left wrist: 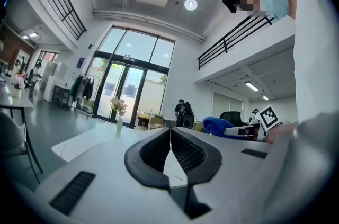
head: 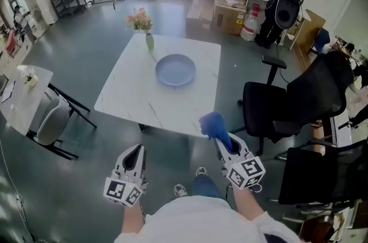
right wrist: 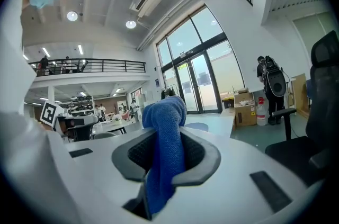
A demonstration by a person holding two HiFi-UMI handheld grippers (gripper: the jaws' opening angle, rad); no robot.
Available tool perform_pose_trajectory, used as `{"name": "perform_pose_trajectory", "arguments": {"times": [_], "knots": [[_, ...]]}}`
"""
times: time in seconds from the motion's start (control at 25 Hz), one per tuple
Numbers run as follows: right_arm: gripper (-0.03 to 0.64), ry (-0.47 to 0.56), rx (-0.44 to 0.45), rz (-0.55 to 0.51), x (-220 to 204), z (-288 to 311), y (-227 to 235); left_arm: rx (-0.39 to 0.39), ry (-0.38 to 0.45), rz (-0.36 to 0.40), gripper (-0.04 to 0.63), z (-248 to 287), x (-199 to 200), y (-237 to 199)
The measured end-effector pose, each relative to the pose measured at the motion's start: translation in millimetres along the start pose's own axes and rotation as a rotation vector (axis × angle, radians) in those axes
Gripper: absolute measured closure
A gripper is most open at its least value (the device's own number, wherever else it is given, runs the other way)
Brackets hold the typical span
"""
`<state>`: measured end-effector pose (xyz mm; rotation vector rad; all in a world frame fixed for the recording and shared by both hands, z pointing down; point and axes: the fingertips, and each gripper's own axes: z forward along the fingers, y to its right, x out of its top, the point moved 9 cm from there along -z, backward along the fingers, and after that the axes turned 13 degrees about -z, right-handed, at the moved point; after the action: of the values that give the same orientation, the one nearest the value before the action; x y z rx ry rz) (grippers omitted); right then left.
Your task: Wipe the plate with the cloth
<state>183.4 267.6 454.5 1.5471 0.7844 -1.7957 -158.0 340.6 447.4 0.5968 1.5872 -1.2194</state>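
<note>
Pale stone-look worktop (head: 132, 92) stands in an open hall. The plate (head: 175, 70) lies bare beyond its middle, toward the far edge, near a vase of flowers (head: 149, 41). By my reading, wiping has not begun. The cloth (head: 214, 126) is already gripped, but the reach to the plate and the rubbing are still to do.

Only the head view shows both tongs short of the near edge, well apart from the plate. The right gripper view shows the right tongs (head: 222, 141) clamped on the blue cloth, which bunches above the jaws. The left gripper view shows the left tongs (head: 135, 151) pressed together on nothing.
</note>
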Motion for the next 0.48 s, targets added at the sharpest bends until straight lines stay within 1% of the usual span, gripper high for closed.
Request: {"name": "perform_pose_trajectory", "arguments": {"times": [0.24, 0.36, 0.48], "knots": [[0.525, -0.01, 0.013, 0.001, -1, 36, 18, 0.018, -0.001, -0.017, 0.561, 29, 4, -22], [0.525, -0.002, 0.028, -0.006, 4, 59, 34, 0.026, 0.021, -0.019, 0.561, 51, 11, -29], [0.525, 0.007, 0.041, -0.011, 10, 80, 52, 0.029, 0.026, -0.012, 0.561, 76, 17, -34]]}}
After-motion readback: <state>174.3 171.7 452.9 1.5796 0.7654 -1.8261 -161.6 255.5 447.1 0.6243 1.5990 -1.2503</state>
